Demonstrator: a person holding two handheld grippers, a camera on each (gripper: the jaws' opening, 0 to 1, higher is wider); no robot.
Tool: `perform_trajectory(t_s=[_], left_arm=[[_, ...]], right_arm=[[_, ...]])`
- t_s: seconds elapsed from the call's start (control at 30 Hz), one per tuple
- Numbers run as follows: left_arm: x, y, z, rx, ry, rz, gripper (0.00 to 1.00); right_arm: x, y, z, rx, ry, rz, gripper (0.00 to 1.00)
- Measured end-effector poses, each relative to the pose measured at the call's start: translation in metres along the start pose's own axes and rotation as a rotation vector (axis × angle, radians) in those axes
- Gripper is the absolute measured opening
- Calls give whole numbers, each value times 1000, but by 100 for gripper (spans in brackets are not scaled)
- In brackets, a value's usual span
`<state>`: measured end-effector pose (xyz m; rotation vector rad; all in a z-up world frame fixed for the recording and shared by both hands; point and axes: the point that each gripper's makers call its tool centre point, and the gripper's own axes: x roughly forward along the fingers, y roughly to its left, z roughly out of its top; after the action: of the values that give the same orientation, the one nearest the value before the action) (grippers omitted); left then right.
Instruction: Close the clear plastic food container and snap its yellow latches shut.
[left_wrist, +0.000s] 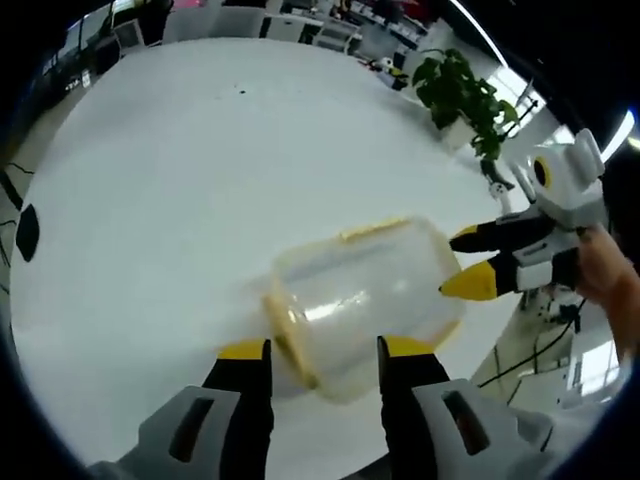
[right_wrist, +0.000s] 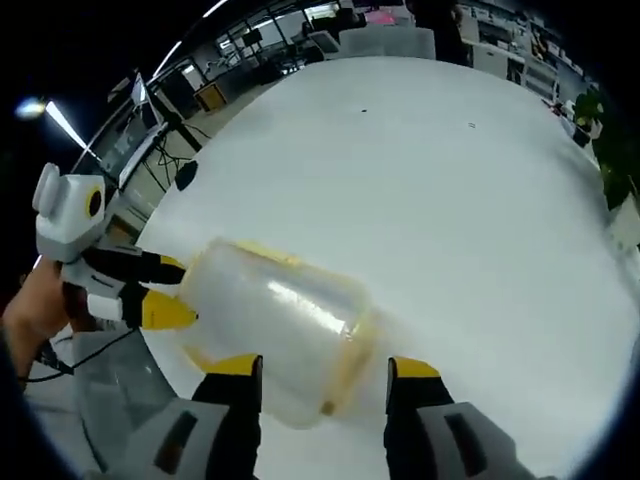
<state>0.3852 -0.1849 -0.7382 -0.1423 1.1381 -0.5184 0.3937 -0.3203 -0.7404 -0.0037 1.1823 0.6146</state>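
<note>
Setting: open-plan office around a large round white worktop (left_wrist: 180, 180), with desks and chairs at the far rim in both views.
Left tongs: in the left gripper view, the left tongs (left_wrist: 322, 350) rise from the bottom edge, yellow-tipped black jaws set wide apart, straddling the near end of the container; whether the tips touch it cannot be told.
Right tongs: in the right gripper view, the right tongs (right_wrist: 325, 370) likewise stand wide, one jaw either side of the container's near end. Seen from the left gripper view, these right tongs (left_wrist: 468, 262) enter from the right, a person's hand (left_wrist: 610, 285) behind them, their yellow tips at the container's far end.
Container: a clear plastic food container (left_wrist: 365, 300) lies tilted over the worktop's near edge, between the two pairs of tongs. In the right gripper view the same container (right_wrist: 280, 325) runs from the view's own jaws toward the left tongs (right_wrist: 170, 292), held by a hand (right_wrist: 30, 315) at the left edge.
Yellow trim: yellow rim (left_wrist: 285, 335) bands the container's near end in the left gripper view; latch state too blurred to tell.
Far side: a leafy potted plant (left_wrist: 462, 92) stands past the worktop's edge.
</note>
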Motion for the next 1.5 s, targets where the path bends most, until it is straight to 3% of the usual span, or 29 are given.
perform_trajectory(t_s=[0.33, 1.17, 1.23, 1.27, 1.3, 1.33, 1.37, 1.4, 1.5], left_arm=[[1, -1, 1, 7, -3, -6, 38], [3, -3, 1, 33, 1, -8, 32], [2, -5, 1, 7, 7, -6, 31], [4, -14, 2, 31, 24, -58, 28], [3, -8, 3, 36, 29, -20, 28], [4, -11, 4, 37, 29, -23, 28], [5, -11, 3, 28, 37, -24, 28], [5, -9, 2, 19, 43, -27, 28], [4, -6, 0, 20, 40, -29, 28]], right_arm=[[3, 7, -1, 50, -16, 62, 41], [4, 9, -1, 30, -19, 40, 36], [4, 8, -1, 23, -10, 42, 35], [3, 9, -1, 12, -2, 49, 34], [1, 6, 0, 10, 6, 50, 33], [0, 7, 7, 4, -22, 77, 31], [0, 1, -11, 10, 63, 75, 30], [4, -5, -5, 33, 30, 63, 30], [9, 10, -1, 50, 22, 63, 29]])
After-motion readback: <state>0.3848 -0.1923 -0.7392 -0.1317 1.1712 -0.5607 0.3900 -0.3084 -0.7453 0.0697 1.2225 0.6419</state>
